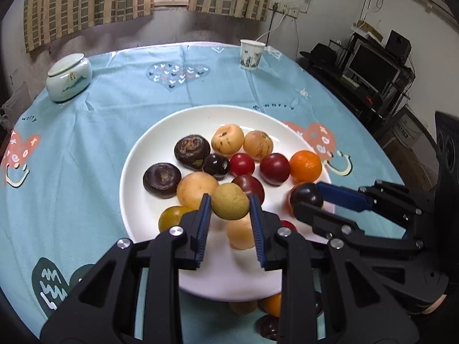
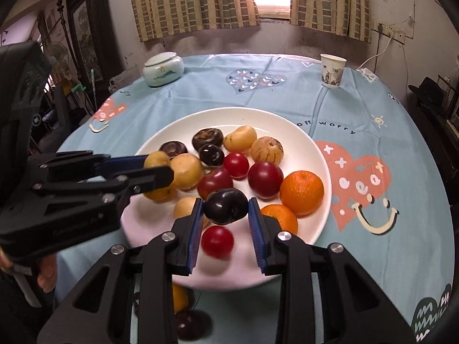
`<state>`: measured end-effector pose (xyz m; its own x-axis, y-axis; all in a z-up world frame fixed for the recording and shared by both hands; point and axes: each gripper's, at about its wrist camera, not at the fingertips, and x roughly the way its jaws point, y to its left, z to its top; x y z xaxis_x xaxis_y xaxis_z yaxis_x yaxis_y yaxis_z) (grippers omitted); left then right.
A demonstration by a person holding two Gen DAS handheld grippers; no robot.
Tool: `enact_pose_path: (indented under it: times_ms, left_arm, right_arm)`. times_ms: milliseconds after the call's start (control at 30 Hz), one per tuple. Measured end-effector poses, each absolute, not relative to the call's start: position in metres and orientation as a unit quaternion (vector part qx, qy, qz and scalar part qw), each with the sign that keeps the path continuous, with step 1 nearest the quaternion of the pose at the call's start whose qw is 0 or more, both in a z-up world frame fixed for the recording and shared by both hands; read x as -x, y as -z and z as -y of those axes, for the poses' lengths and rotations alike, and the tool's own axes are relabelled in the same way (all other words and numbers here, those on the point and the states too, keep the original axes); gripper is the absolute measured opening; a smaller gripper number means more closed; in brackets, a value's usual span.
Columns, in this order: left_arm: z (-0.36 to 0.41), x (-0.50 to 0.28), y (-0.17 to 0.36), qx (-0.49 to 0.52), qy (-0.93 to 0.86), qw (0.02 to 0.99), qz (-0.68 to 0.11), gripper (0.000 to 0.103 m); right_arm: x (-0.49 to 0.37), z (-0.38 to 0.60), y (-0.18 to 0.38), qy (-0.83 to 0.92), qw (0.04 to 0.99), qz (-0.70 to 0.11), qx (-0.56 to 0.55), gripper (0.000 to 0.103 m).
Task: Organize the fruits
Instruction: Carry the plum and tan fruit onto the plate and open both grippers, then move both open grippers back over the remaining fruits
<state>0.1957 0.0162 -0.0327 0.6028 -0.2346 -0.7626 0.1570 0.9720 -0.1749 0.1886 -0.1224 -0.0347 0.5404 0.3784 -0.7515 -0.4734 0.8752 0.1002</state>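
Two fisheye views look down over a round table covered with a pale blue tablecloth (image 1: 120, 91) printed with hearts and smiley faces. A white plate (image 1: 137, 154) sits in the middle of each frame, crowded with small fruits.

In the left wrist view, the left claw (image 1: 230, 200) fills the lower centre of the frame, its blue-lined jaws closed on a small yellow fruit (image 1: 230, 205) held above the near part of the plate. At the right edge, the right claw (image 1: 308, 197) reaches in and grips a dark plum (image 1: 305, 196) over the plate's right rim. On the plate lie two dark brown water chestnuts (image 1: 191, 150), several tan and yellow fruits, red and dark plums, and an orange (image 1: 305, 166) towards the right. More fruits lie on the cloth just below the plate's near rim, partly hidden by the claw, at bottom centre.

In the right wrist view, the right claw (image 2: 226, 207) sits at lower centre, clamped on the dark plum (image 2: 226, 206) above the plate (image 2: 287, 120). The left claw (image 2: 156, 169) enters from the left of the frame, holding the yellow fruit (image 2: 156, 159). A red plum (image 2: 217, 242) lies on the plate just below the held plum, blurred.

At the far side of the table, a lidded white ceramic jar (image 2: 163, 68) stands at upper left and a paper cup (image 2: 332, 70) at upper right. Checked curtains (image 2: 186, 3) hang behind, either side of a bright window
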Motion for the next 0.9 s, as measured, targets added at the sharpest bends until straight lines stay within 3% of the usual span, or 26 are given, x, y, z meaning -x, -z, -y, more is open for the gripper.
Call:
enact_pose_path:
  times_ms: [200, 233, 267, 300, 400, 500, 600, 900]
  left_arm:
    - [-0.016, -0.206, 0.046, 0.045, 0.105, 0.887, -0.447, 0.028]
    - [-0.017, -0.207, 0.046, 0.048, 0.105, 0.887, -0.448, 0.028]
    - [-0.017, -0.207, 0.046, 0.050, 0.105, 0.886, -0.449, 0.028]
    - [-0.018, -0.207, 0.045, 0.050, 0.103, 0.887, -0.448, 0.035]
    - [-0.020, -0.201, 0.035, 0.044, 0.087, 0.898, -0.430, 0.067]
    - [-0.026, -0.189, 0.021, 0.052, 0.089, 0.903, -0.417, 0.076]
    - [-0.031, -0.163, 0.005, 0.050, 0.080, 0.914, -0.395, 0.091]
    - [-0.030, -0.067, 0.029, 0.031, 0.055, 0.911, -0.406, 0.096]
  right_arm:
    - [-0.201, 0.122, 0.044, -0.235, 0.875, -0.420, 0.061, 0.033]
    - [-0.202, 0.123, 0.044, -0.232, 0.876, -0.419, 0.061, 0.036]
    - [-0.203, 0.124, 0.043, -0.227, 0.879, -0.415, 0.061, 0.047]
    - [-0.202, 0.126, 0.040, -0.222, 0.884, -0.407, 0.059, 0.055]
    - [-0.198, 0.132, 0.029, -0.213, 0.894, -0.390, 0.056, 0.058]
    - [-0.188, 0.139, 0.016, -0.210, 0.898, -0.383, 0.054, 0.059]
    - [-0.169, 0.144, 0.005, -0.205, 0.902, -0.373, 0.070, 0.064]
    - [-0.086, 0.171, 0.017, -0.222, 0.892, -0.390, 0.061, 0.064]
